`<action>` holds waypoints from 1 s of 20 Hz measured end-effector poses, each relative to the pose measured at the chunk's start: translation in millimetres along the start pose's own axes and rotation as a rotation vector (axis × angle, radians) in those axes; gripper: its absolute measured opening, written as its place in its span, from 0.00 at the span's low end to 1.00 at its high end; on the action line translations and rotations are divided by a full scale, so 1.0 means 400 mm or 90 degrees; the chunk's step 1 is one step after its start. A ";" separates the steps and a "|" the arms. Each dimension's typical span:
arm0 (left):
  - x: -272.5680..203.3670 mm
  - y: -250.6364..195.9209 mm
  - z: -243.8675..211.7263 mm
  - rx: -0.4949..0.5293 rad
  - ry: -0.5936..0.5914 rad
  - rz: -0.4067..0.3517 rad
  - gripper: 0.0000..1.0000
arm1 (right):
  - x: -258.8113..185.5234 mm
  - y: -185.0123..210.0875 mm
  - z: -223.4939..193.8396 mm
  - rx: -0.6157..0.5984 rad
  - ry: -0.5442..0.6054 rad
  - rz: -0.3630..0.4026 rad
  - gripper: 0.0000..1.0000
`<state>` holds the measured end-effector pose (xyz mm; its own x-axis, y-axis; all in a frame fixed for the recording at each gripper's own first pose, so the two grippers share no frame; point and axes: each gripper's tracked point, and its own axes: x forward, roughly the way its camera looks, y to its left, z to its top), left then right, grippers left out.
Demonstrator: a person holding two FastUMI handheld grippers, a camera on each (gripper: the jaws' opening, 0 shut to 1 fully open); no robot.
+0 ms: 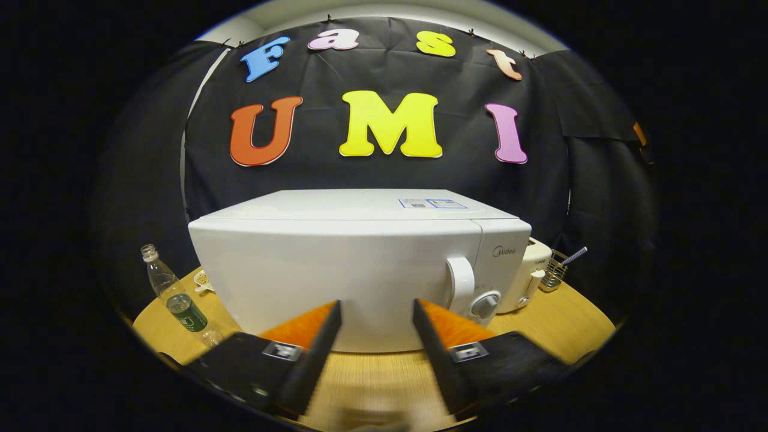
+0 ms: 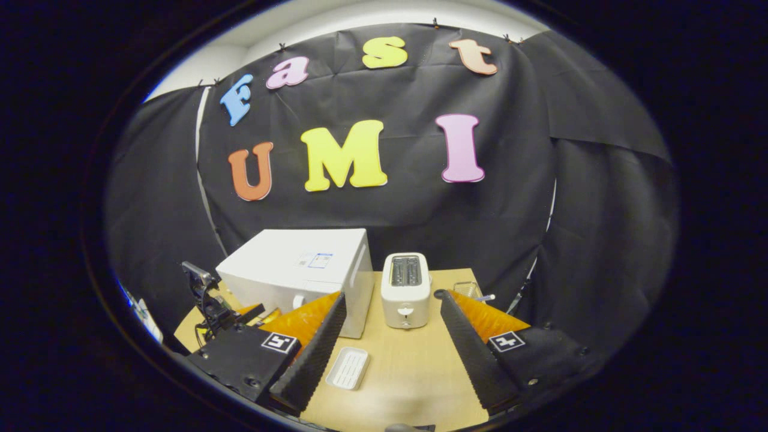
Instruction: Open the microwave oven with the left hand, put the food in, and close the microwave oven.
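A white microwave oven (image 1: 360,264) stands on the wooden table (image 1: 372,384) with its door shut. Its white handle (image 1: 461,287) is at the door's right side, above a round knob (image 1: 485,305). My left gripper (image 1: 377,306) is open in front of the door, to the left of the handle, holding nothing. In the right gripper view the microwave oven (image 2: 300,270) sits at the back left. My right gripper (image 2: 393,300) is open above the table, and a small white tray (image 2: 348,367) lies between its fingers on the table (image 2: 408,372). The left gripper (image 2: 216,306) shows beside the microwave.
A white toaster (image 2: 406,290) stands right of the microwave. A plastic bottle with a green label (image 1: 177,294) and a small dish (image 1: 203,281) are on the table's left. A wire holder with a utensil (image 1: 558,268) sits at the back right. The table edge curves close.
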<state>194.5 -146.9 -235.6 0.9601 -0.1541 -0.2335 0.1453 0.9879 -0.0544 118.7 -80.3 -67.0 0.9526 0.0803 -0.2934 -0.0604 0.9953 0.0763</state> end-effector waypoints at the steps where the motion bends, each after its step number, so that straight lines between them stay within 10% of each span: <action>1: -0.022 0.020 0.016 0.008 -0.007 0.018 0.96 | -0.004 -0.005 -0.003 -0.006 -0.001 0.000 0.91; 11: -0.228 0.049 0.116 0.037 -0.056 0.052 0.94 | -0.066 0.034 -0.010 -0.043 -0.036 0.039 1.00; 20: -0.568 0.157 0.371 0.021 -0.116 0.045 0.95 | -0.217 0.277 0.041 -0.049 -0.111 0.054 1.00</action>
<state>21.0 -47.3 -41.8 0.9951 -0.0810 -0.0565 0.0805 0.9967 -0.0107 34.0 22.3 -17.5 0.9798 0.1605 -0.1190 -0.1594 0.9870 0.0184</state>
